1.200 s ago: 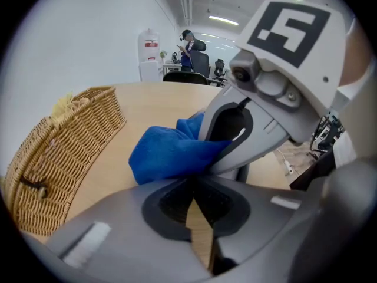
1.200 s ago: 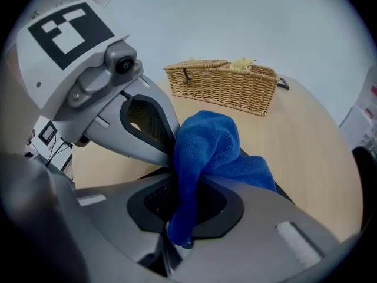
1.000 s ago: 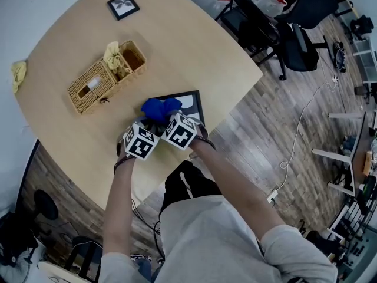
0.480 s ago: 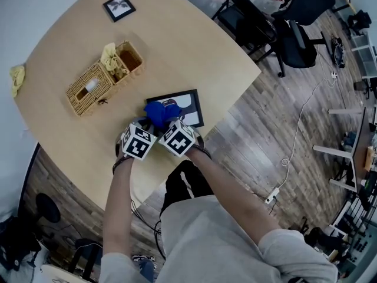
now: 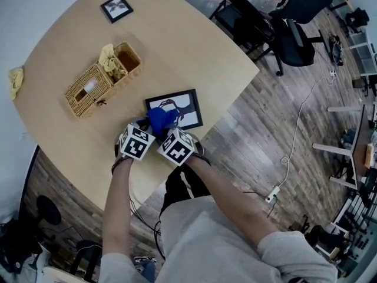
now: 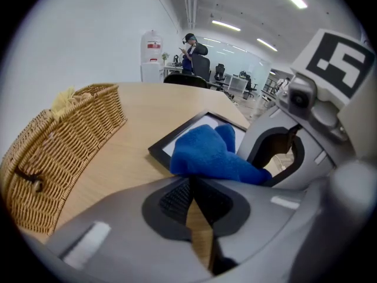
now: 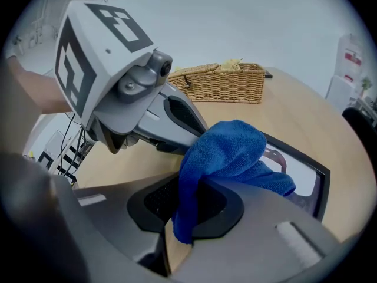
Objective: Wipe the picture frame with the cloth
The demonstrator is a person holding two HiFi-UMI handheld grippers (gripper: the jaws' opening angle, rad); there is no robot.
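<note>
right tongs [image 7: 187, 211]: pressed shut on the blue cloth [image 5: 161, 118] | left tongs [image 6: 191, 187]: pressed together, seemingly on nothing | cloth is laid on the picture frame [image 5: 186, 106], near the desk [image 5: 177, 46] edge | risk: frame could be pushed off the edge if wiped too hard
</note>
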